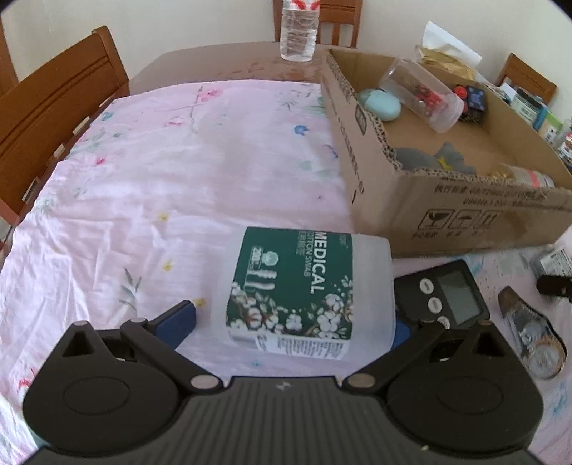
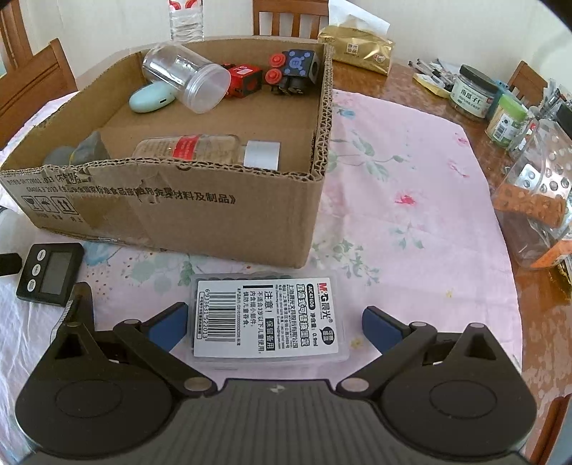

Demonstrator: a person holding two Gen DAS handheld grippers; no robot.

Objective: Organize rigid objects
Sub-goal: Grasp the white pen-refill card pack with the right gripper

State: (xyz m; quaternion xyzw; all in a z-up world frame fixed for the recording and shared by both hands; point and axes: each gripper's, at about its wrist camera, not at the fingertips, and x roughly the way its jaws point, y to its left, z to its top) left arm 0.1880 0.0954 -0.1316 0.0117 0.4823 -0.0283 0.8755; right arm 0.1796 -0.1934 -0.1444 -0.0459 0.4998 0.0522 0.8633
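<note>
A translucent cotton swab tub (image 1: 296, 286) with a green "MEDICAL" label lies on its side on the pink cloth. My left gripper (image 1: 289, 322) is open around it; the left pad (image 1: 178, 322) stands a little apart, and the right pad is mostly hidden behind the tub. In the right wrist view, a flat clear plastic case (image 2: 268, 318) with a barcode label lies between the open fingers of my right gripper (image 2: 275, 322), with gaps on both sides. The cardboard box (image 2: 178, 214) holds a clear jar (image 2: 186, 77), a mint case, toy cubes (image 2: 296, 71), a bottle (image 2: 200, 148) and a grey item.
A black digital timer (image 1: 443, 293) and a wristwatch (image 1: 532, 332) lie in front of the box (image 1: 447, 200). A water bottle (image 1: 298, 28) stands at the far edge. Jars (image 2: 472, 91), a gold packet (image 2: 357, 50) and a clear container (image 2: 536, 200) crowd the right side. Wooden chairs (image 1: 60, 103) surround the table.
</note>
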